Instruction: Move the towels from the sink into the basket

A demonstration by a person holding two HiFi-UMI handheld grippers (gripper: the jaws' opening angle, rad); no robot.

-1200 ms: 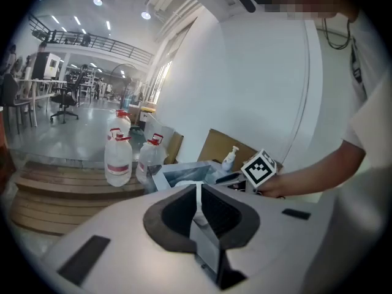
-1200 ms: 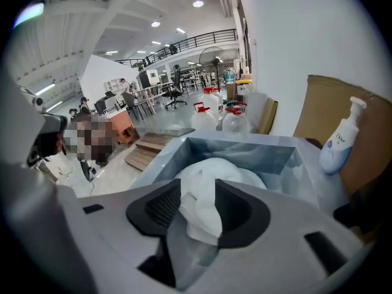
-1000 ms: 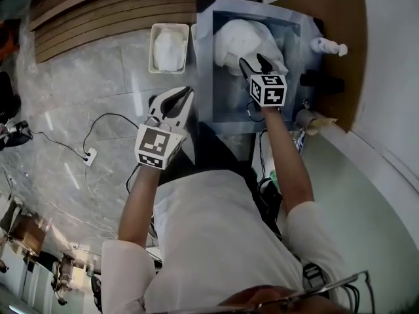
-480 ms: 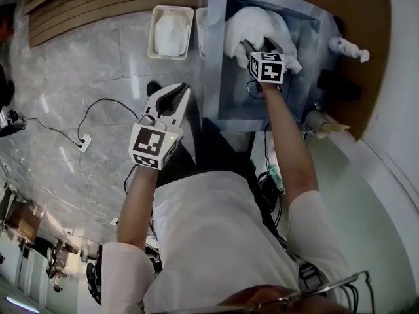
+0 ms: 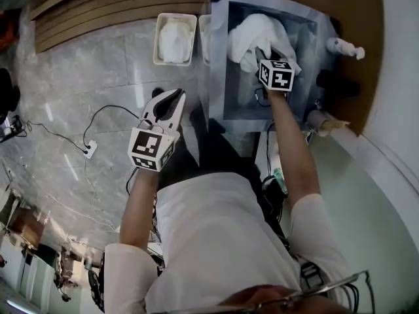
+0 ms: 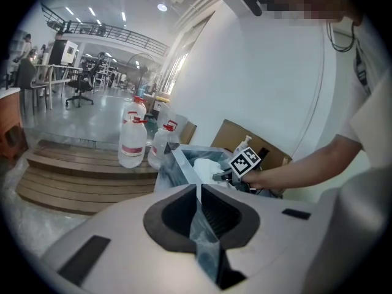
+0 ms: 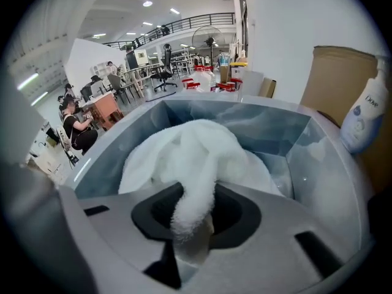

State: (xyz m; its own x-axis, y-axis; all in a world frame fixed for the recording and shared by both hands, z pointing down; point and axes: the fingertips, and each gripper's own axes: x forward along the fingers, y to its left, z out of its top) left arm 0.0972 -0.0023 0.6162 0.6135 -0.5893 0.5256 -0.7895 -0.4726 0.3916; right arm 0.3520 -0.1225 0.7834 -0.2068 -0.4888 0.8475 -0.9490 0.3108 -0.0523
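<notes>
A white towel [image 5: 252, 31] lies heaped in the steel sink [image 5: 219, 57] at the top right of the head view. My right gripper [image 5: 260, 54] reaches down into the sink, and its jaws have just been closing. In the right gripper view a fold of that towel [image 7: 190, 158] runs between the pads, and the right gripper [image 7: 193, 225] is shut on it. My left gripper [image 5: 173, 97] hangs over the floor left of the sink, and the left gripper [image 6: 199, 192] is shut on nothing. The white basket [image 5: 158, 41] stands on the floor with a white towel [image 5: 175, 39] inside.
A pump soap bottle [image 5: 340, 46] stands on brown cardboard [image 5: 340, 8] right of the sink, and the same bottle [image 7: 361, 112] shows at the right. Wooden steps [image 5: 111, 8] run behind the basket. A cable and socket [image 5: 90, 150] lie on the floor. Water jugs [image 6: 133, 136] stand on the steps.
My right gripper has sunk from above the towel into it and closed on a fold. My left gripper stays over the floor beside the sink, a little lower.
</notes>
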